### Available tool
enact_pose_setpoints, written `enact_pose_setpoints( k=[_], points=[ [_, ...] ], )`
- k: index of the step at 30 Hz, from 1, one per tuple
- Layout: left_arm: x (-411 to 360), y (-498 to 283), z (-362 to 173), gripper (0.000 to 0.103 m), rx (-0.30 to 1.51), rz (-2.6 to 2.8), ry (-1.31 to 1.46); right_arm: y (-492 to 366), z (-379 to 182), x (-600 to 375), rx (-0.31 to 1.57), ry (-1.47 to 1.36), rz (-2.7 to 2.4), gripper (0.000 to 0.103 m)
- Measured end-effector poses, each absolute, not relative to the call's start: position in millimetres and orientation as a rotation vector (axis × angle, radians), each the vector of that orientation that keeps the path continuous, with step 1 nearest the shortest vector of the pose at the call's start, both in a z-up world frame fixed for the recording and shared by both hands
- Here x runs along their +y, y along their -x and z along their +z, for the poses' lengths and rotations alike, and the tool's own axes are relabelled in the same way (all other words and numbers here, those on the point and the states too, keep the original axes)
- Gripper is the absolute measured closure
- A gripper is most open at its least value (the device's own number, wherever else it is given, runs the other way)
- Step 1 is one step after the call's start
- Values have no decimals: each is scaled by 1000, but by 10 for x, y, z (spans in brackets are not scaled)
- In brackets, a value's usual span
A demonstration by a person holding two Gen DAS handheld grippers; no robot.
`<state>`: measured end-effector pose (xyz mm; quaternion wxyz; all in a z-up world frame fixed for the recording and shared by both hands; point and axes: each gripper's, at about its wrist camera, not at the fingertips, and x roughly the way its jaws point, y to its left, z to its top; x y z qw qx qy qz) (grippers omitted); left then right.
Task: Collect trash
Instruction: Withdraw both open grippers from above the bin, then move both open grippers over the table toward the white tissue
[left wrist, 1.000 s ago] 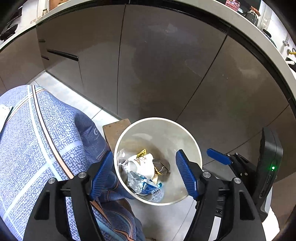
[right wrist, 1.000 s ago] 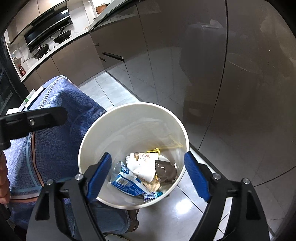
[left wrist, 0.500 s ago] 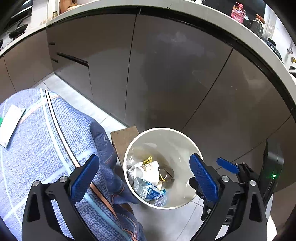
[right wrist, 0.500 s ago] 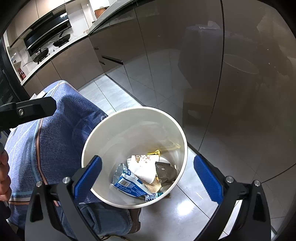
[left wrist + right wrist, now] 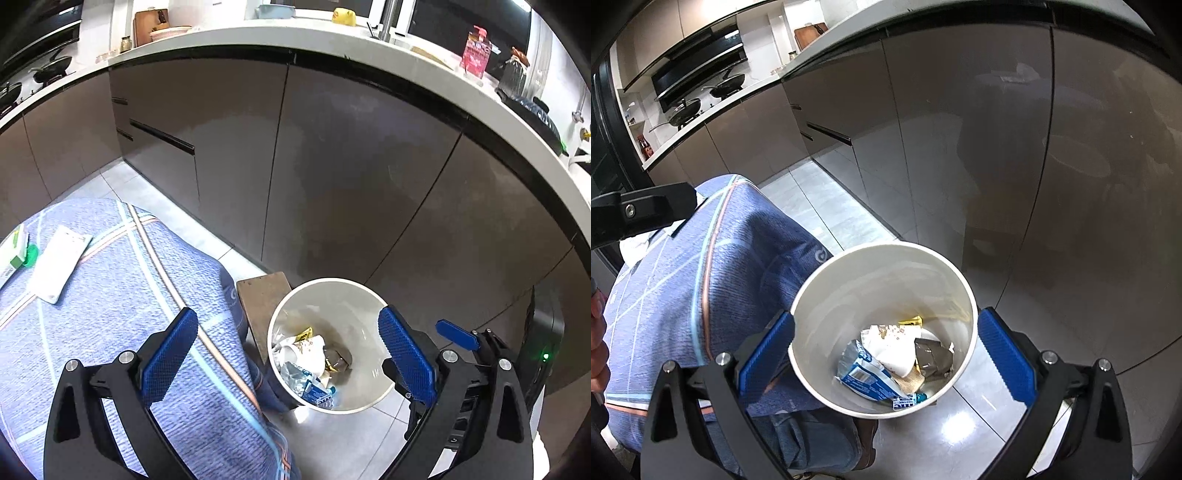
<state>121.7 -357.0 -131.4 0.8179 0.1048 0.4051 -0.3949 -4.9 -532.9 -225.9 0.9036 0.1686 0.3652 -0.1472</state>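
A white round bin [image 5: 364, 314] stands on the tiled floor by the dark cabinets; it also shows in the right wrist view [image 5: 849, 295]. Inside lie a crumpled paper cup [image 5: 897, 350], a blue-and-white wrapper [image 5: 864, 376], a brown wrapper [image 5: 932, 356] and a yellow scrap [image 5: 911, 321]. My left gripper [image 5: 288, 360] is open and empty, high above the bin's left side. My right gripper [image 5: 884, 363] is open and empty, above the bin. On the blue cloth-covered table [image 5: 110, 295] lie a white flat packet [image 5: 59, 262] and a green-and-white box [image 5: 14, 254].
Dark cabinet fronts [image 5: 332, 184] run behind the bin under a white countertop [image 5: 369, 51]. A brown board [image 5: 258, 306] stands between table and bin. The other gripper's body [image 5: 543, 350] is at the right. Pans sit on a stove [image 5: 701, 96] far left.
Both grippers opened wider and rose away from the bin. The left view pulled back, bringing the table top with the packet and box into view.
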Motion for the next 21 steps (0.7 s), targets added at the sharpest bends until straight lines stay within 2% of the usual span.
enact_pose_setpoints(
  k=[12,21],
  points=[
    [-2977,-1327,-881,9,856,-775,-123,-47,-1729,-4926,692,-284,-230,3],
    [-2122,-1604,-720,9,860,-596,-36,-327,-1341,-4345,674,-188,-110,3]
  ],
)
